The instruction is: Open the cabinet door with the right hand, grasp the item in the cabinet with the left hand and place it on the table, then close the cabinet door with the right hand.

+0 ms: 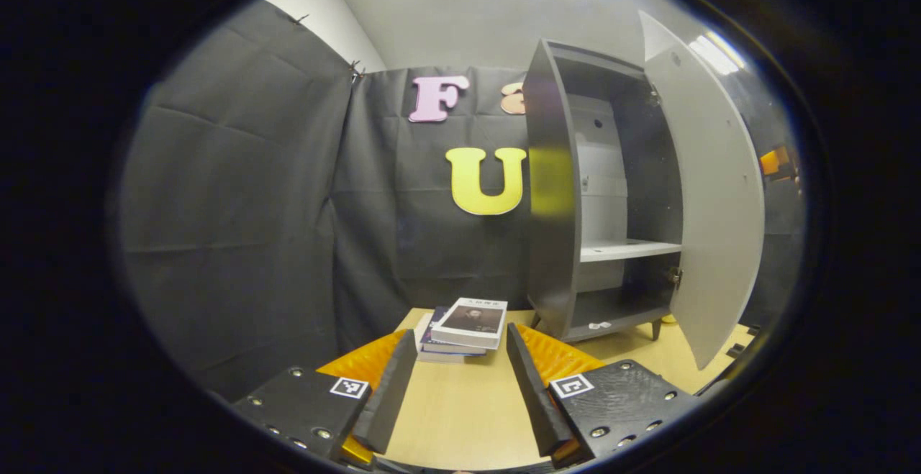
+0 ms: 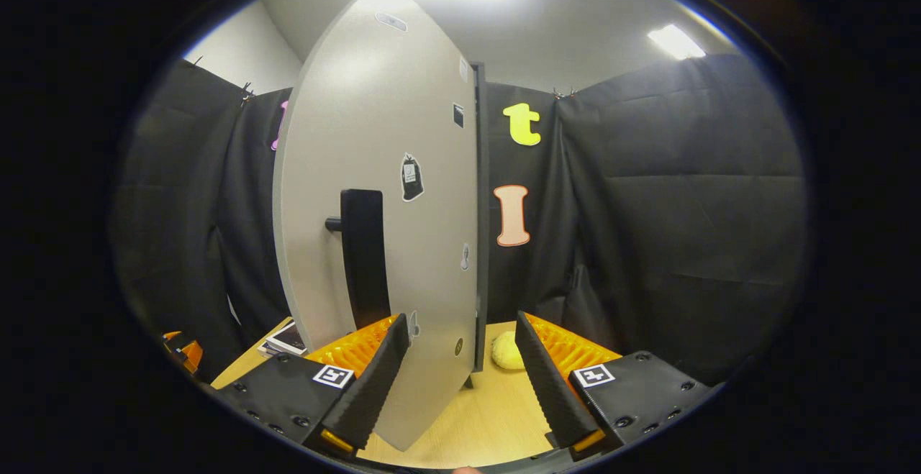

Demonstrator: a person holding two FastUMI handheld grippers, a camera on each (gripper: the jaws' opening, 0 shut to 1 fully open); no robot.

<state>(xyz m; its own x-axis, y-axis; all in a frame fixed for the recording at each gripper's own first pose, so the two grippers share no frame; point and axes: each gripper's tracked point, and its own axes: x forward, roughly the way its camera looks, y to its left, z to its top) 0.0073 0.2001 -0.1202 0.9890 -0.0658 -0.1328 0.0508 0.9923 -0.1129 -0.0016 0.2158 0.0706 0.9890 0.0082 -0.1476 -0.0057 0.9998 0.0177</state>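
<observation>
grey cabinet door (image 2: 388, 172) open | stacked books (image 1: 464, 330) on wooden table (image 1: 460, 416) | both grippers' fingers spread, empty | door closing left

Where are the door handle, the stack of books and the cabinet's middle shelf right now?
door handle (image 2: 363, 258), right gripper view, middle of the upright bar.
stack of books (image 1: 471, 321), left gripper view, top book's cover.
middle shelf (image 1: 626, 248), left gripper view, its top face.

Light wooden table (image 1: 460, 416) carries stacked books (image 1: 464, 329), the cabinet (image 1: 575, 193), perhaps a yellow sponge (image 2: 507, 352).
</observation>
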